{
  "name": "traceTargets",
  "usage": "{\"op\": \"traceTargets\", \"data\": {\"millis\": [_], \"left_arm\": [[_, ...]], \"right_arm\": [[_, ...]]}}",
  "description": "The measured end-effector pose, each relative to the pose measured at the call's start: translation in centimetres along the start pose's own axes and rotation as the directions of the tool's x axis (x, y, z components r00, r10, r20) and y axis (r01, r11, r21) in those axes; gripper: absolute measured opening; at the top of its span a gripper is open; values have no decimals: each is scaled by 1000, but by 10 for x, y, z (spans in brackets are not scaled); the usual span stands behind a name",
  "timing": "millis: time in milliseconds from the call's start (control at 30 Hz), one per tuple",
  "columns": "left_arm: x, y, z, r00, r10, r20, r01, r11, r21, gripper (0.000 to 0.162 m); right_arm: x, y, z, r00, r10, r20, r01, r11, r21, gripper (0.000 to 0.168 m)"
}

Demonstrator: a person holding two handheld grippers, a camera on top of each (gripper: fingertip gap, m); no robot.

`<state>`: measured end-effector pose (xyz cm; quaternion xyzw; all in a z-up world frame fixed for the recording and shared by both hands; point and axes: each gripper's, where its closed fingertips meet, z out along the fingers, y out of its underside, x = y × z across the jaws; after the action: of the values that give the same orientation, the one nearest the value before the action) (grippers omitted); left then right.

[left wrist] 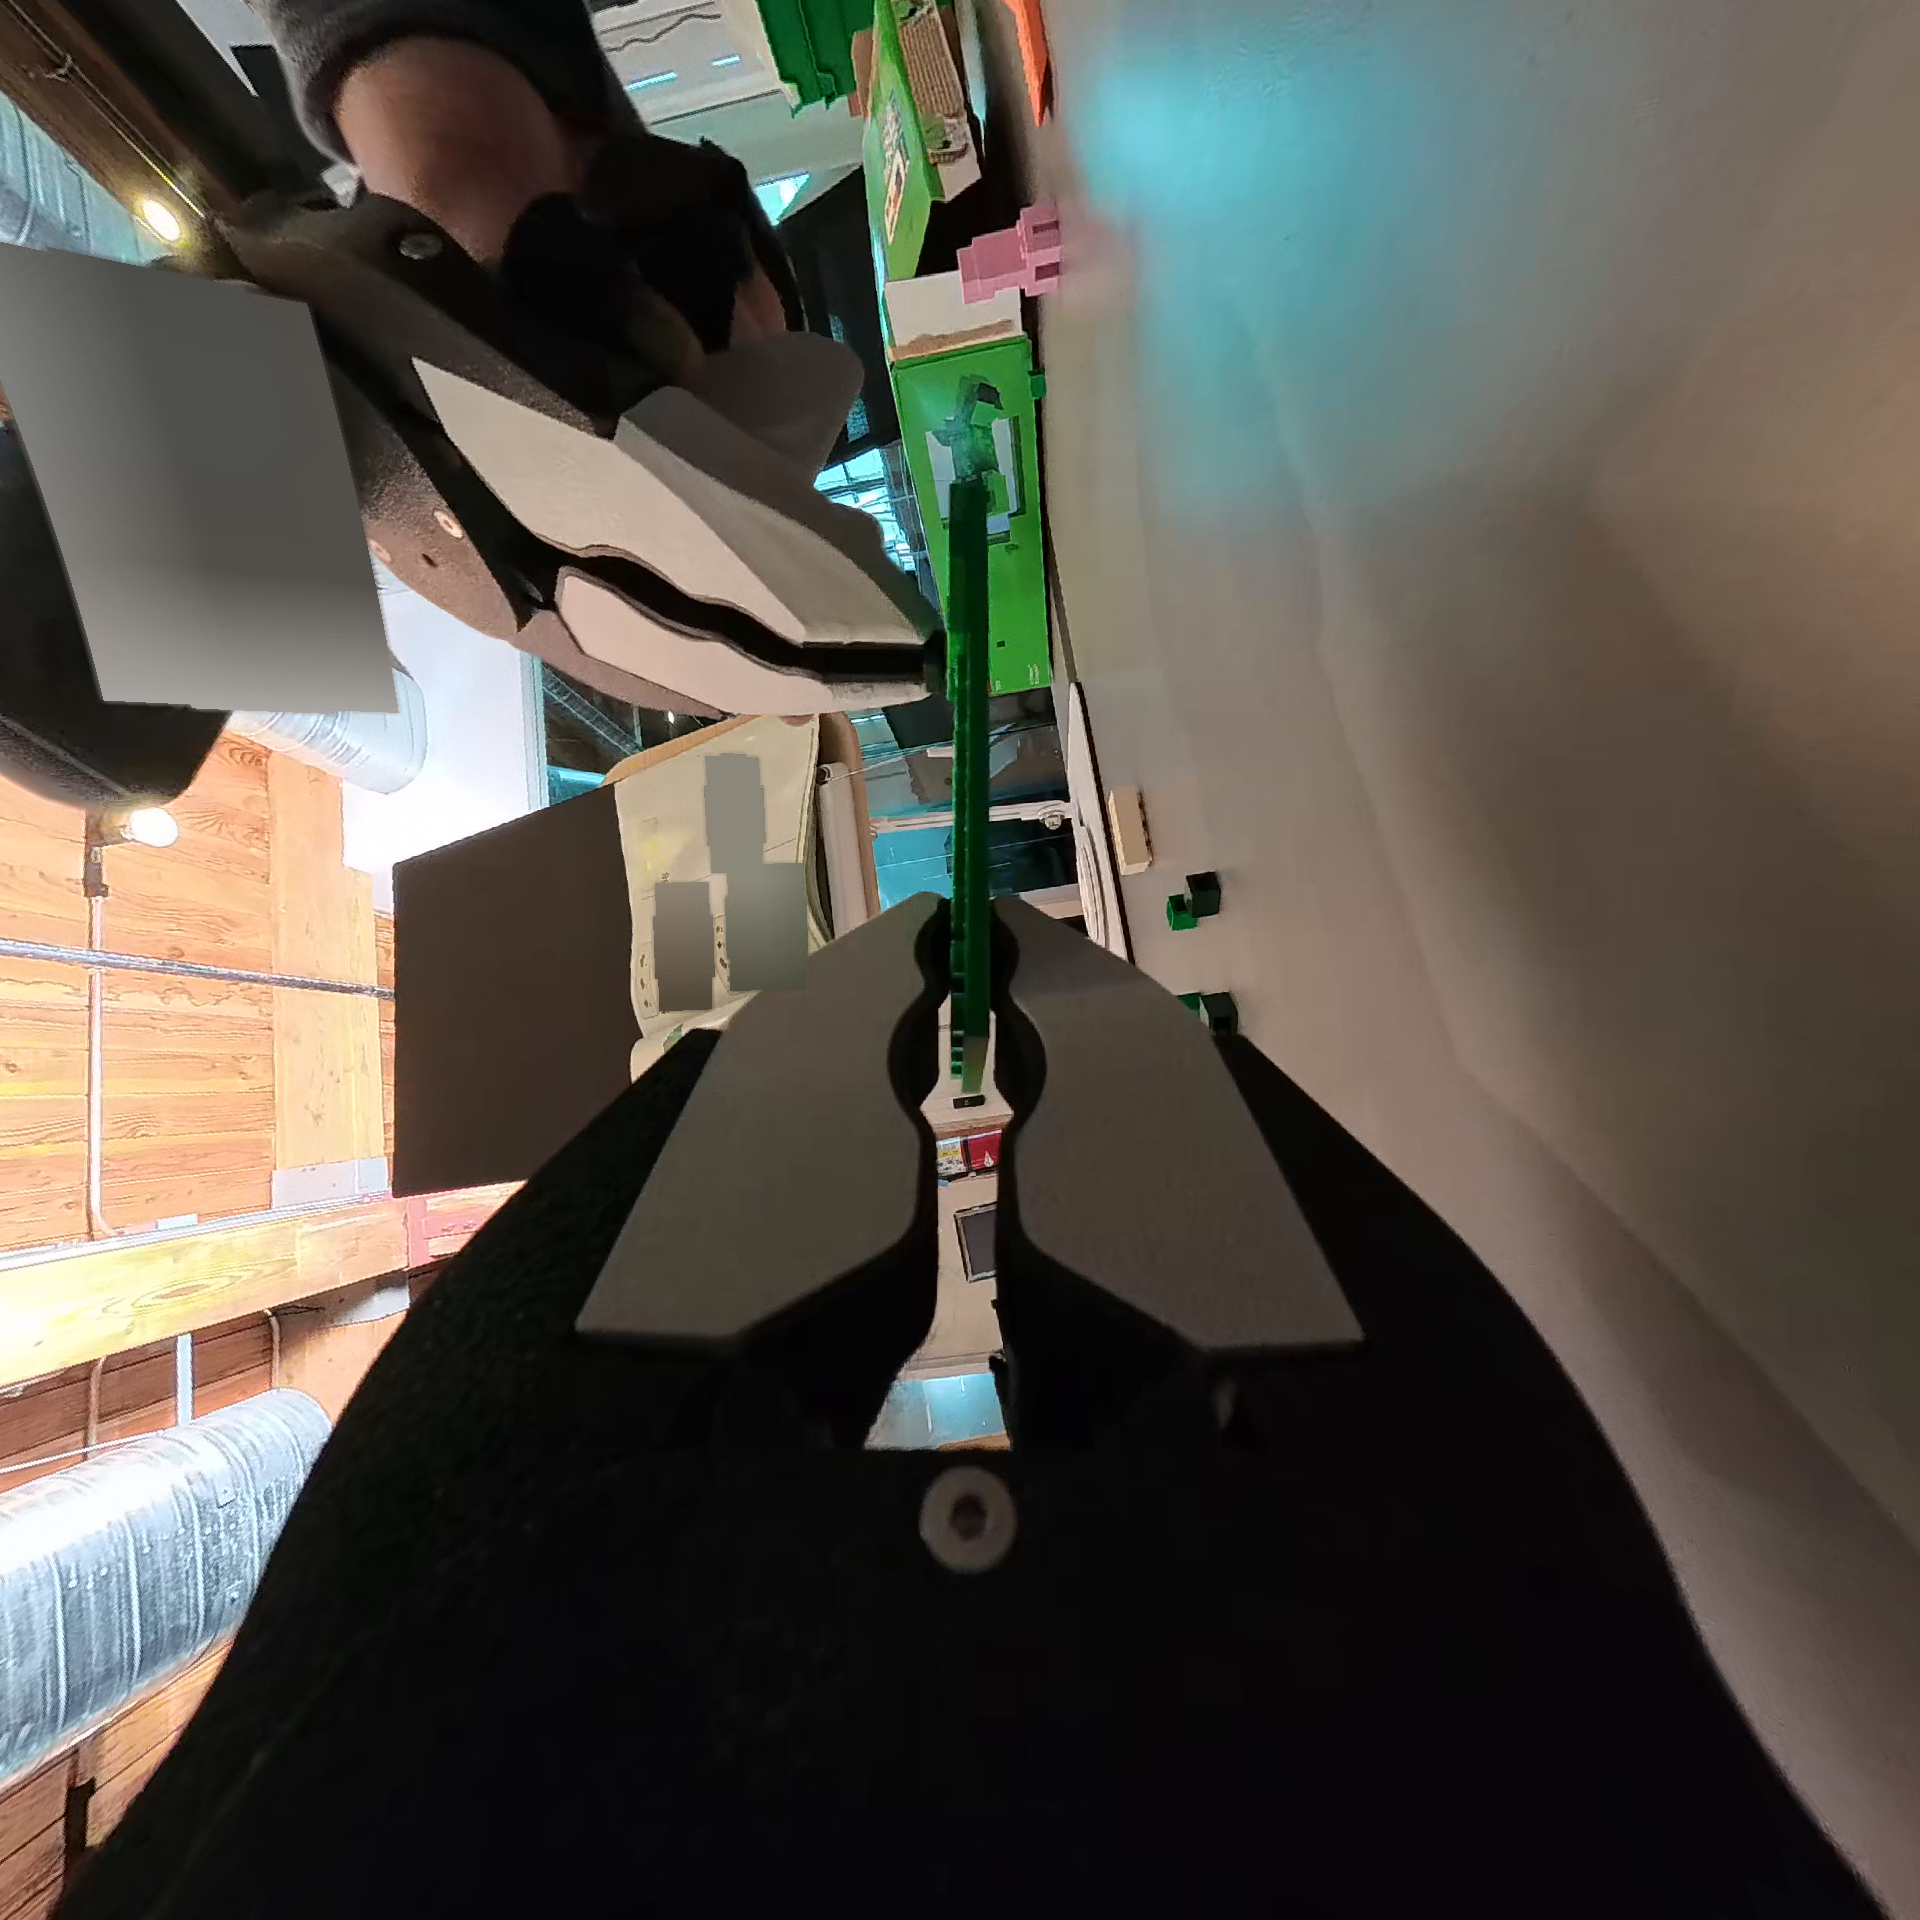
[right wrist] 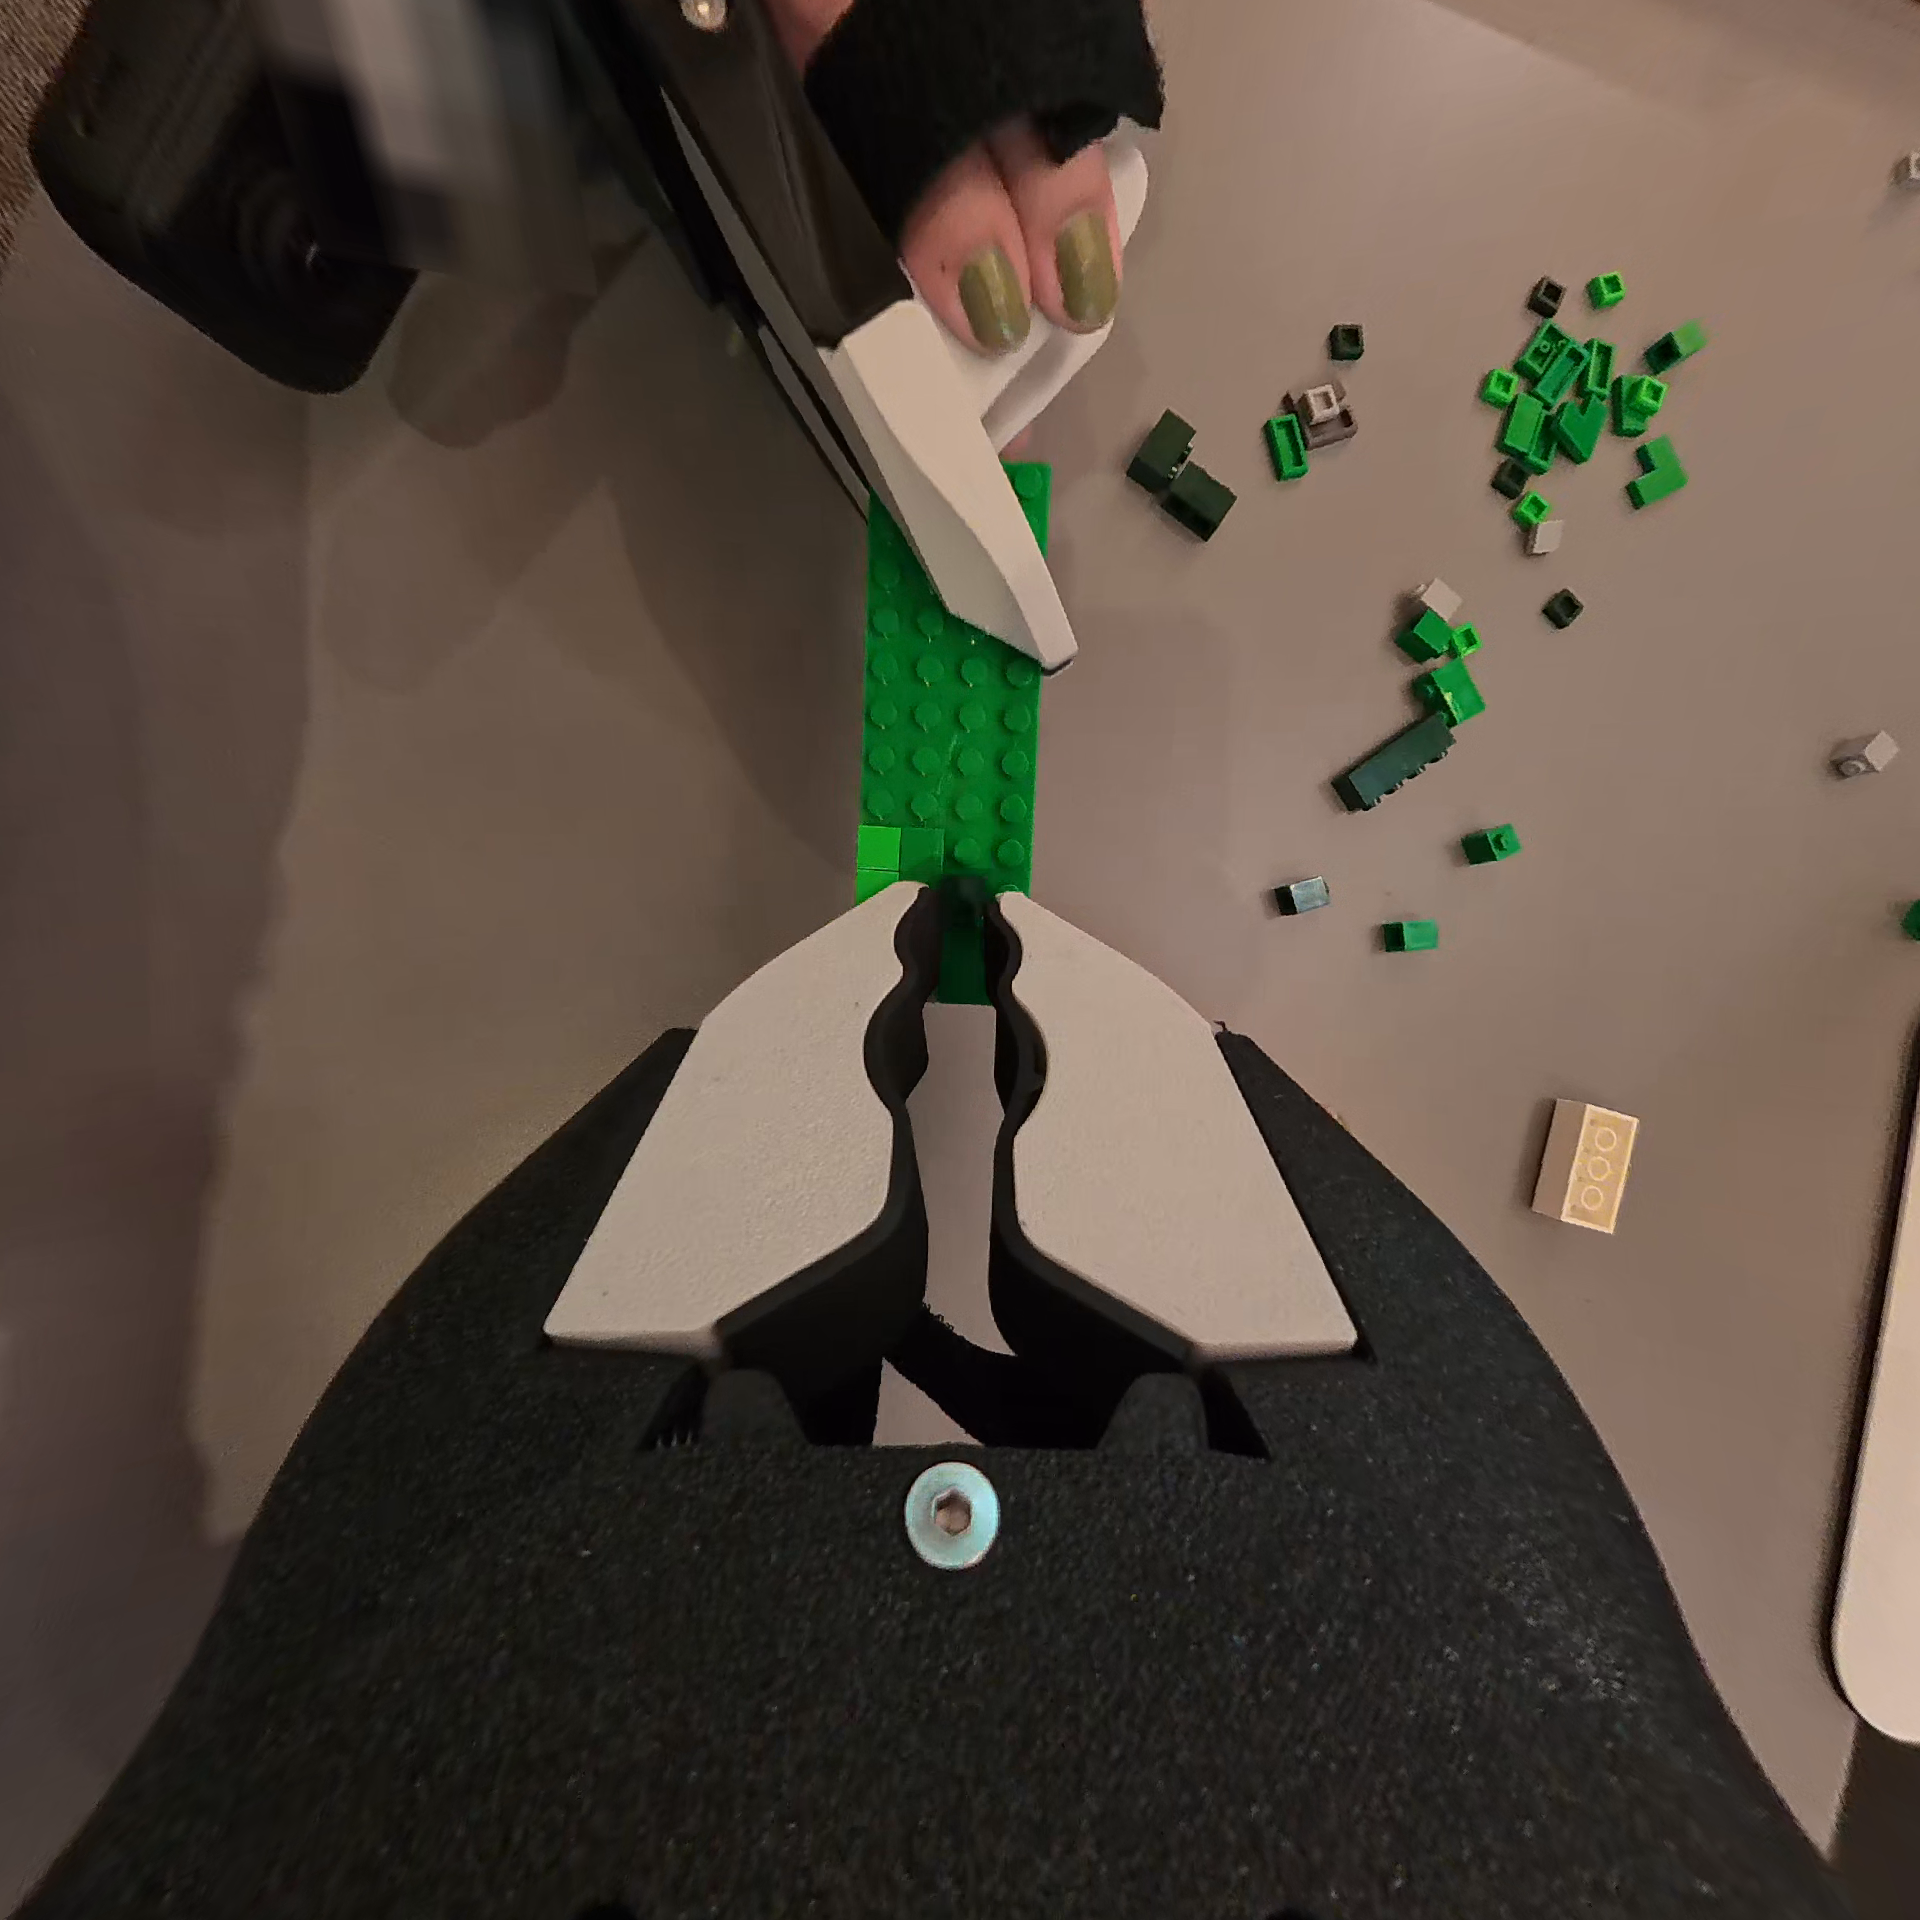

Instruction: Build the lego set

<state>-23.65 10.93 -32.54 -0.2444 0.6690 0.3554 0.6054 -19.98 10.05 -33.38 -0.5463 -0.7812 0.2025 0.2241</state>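
Note:
A long green studded plate [right wrist: 951, 727] is held in the air over the grey table [right wrist: 520, 623]. My left gripper [left wrist: 971, 920] is shut on one end of the plate [left wrist: 971, 790], which I see edge-on. It also shows at the top of the right wrist view [right wrist: 1044, 639], clamped on the far end. My right gripper [right wrist: 961, 904] is shut on a small dark brick [right wrist: 961, 891] and holds it against the plate's near end, beside two small light green bricks [right wrist: 899, 847] on the studs. In the left wrist view the right gripper [left wrist: 930, 665] meets the plate from the side.
Several loose green, dark green and grey bricks [right wrist: 1558, 405] lie scattered on the table to the right, with a long dark brick [right wrist: 1392, 764] and a tan brick [right wrist: 1584, 1164]. A white board edge [right wrist: 1881, 1455] lies far right. A green box [left wrist: 1003, 582] and a pink model [left wrist: 1013, 255] stand behind. Tip to tip, the grippers are about 4 cm apart.

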Motion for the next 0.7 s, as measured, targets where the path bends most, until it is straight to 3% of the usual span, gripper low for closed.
{"op": "traceTargets", "data": {"millis": [333, 467, 600, 700], "left_arm": [[2, 1, 0, 1000, 3, -7, -3, 1000, -2, 4], [2, 3, 1, 1000, -25, -15, 25, 1000, -14, 4], [4, 13, 3, 996, -78, -37, 76, 995, -66, 4], [6, 17, 4, 994, -102, -48, 98, 991, -90, 4]], "right_arm": [[-2, 2, 1, 1000, 4, -9, -4, 999, -53, 13], [1, 0, -6, 998, 34, -55, -35, 999, -12, 20], [6, -4, -10, 974, 48, -222, -32, 997, 75, 36], [7, 1, -1, 907, -93, -410, 102, 995, 0, 50]]}}
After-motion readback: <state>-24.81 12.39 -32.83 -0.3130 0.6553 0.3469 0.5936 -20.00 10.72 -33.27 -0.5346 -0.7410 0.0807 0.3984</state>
